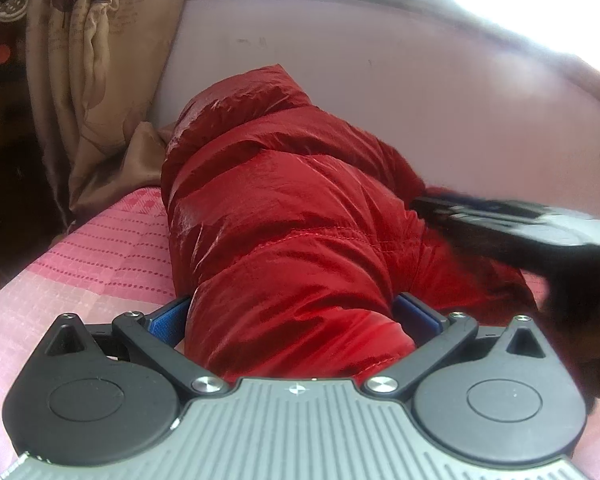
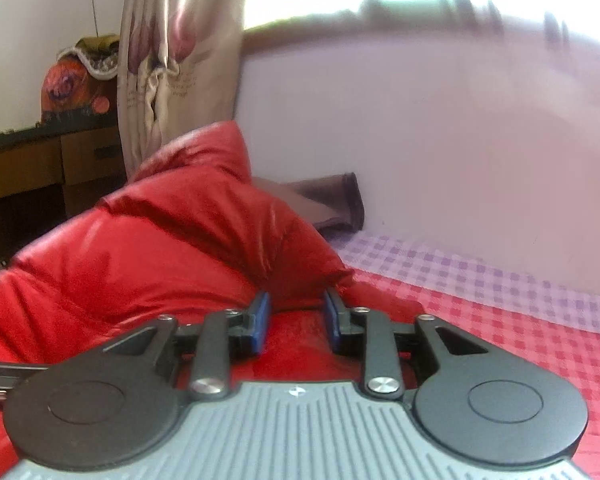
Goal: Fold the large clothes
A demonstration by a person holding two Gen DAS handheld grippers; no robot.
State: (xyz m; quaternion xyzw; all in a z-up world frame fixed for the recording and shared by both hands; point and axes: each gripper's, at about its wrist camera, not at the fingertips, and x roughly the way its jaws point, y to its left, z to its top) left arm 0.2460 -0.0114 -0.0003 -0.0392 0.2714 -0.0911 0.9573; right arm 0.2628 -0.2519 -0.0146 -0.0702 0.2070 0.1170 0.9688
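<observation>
A shiny red puffer jacket (image 1: pixel 284 208) lies bunched on a pink checked bed sheet (image 1: pixel 100 256). My left gripper (image 1: pixel 292 316) has its blue pads wide apart around a thick roll of the jacket, which fills the gap between them. My right gripper (image 2: pixel 296 320) has its pads closer together with a fold of the red jacket (image 2: pixel 172 232) between them. The right gripper also shows blurred in the left wrist view (image 1: pixel 512 224), at the jacket's right side.
A pale wall panel (image 1: pixel 380 92) runs behind the bed under a bright window. A beige patterned curtain (image 1: pixel 92 80) hangs at the left. A brown pillow (image 2: pixel 328 200) lies by the wall. Wooden drawers (image 2: pixel 40 168) stand left of the bed.
</observation>
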